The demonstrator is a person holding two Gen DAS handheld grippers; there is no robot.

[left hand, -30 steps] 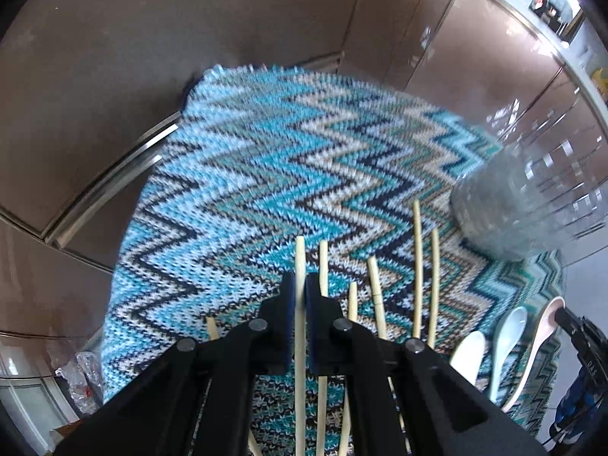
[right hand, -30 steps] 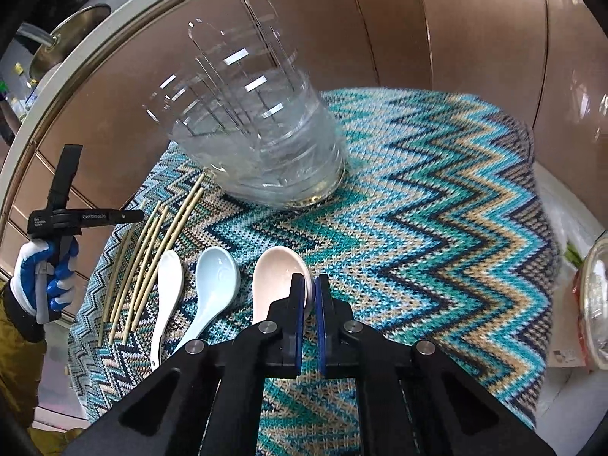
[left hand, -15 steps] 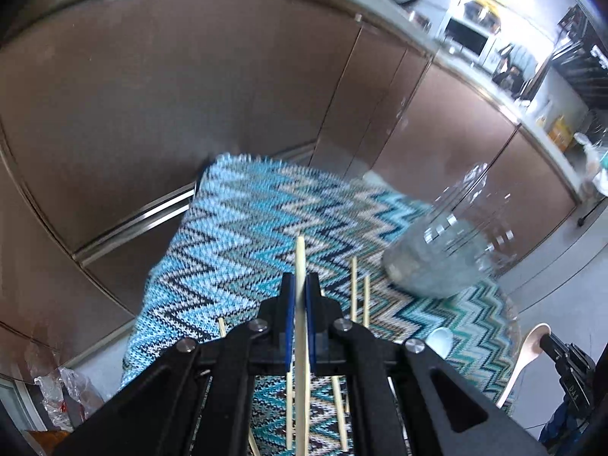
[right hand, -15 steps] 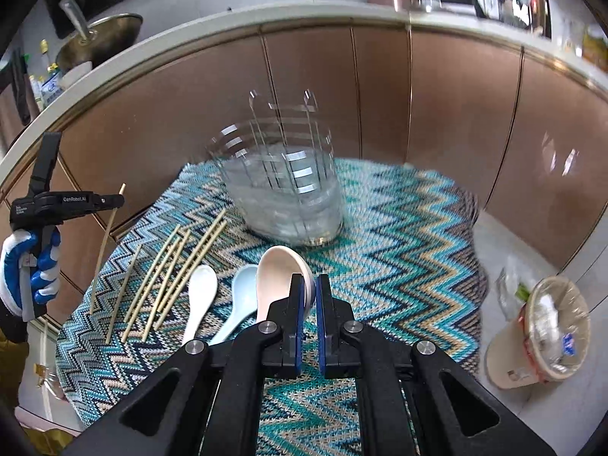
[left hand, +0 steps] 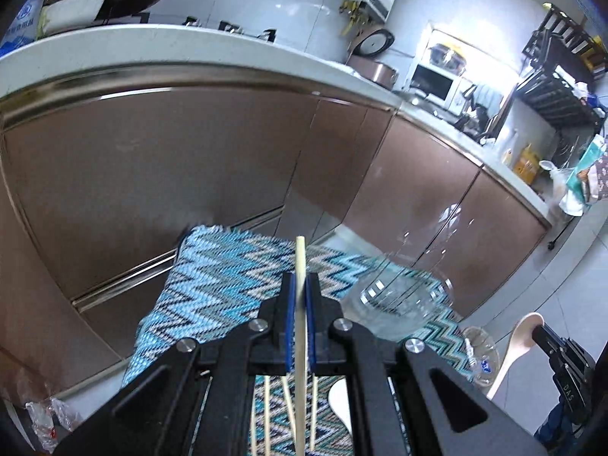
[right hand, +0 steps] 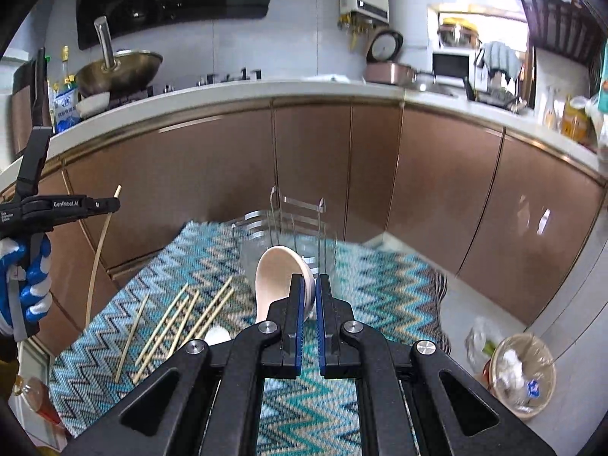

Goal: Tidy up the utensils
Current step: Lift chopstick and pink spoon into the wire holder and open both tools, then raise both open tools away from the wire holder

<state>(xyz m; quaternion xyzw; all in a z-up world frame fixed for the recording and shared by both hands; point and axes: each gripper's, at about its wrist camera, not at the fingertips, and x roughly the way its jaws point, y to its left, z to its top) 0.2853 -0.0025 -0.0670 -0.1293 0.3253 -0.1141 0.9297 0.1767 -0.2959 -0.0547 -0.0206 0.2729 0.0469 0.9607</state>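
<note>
My left gripper (left hand: pixel 300 285) is shut on a wooden chopstick (left hand: pixel 300 262) and holds it well above the zigzag cloth (left hand: pixel 212 281); it also shows in the right wrist view (right hand: pixel 110 205) at the left. My right gripper (right hand: pixel 309 288) is shut on a beige ceramic spoon (right hand: pixel 279 273), lifted above the cloth (right hand: pixel 380 288). The clear plastic utensil holder (right hand: pixel 292 228) stands at the cloth's far side and shows in the left wrist view (left hand: pixel 395 300). Several chopsticks (right hand: pixel 178 315) lie on the cloth's left part.
A white spoon (right hand: pixel 217 335) lies on the cloth beside the chopsticks. Brown cabinet doors (right hand: pixel 311 167) run behind the cloth under a white counter. A plastic container with trash (right hand: pixel 520 372) sits on the floor at the right.
Both grippers have risen well above the cloth, the left lifting the chopstick and the right lifting the beige spoon. The cloth and holder now look smaller and farther.
</note>
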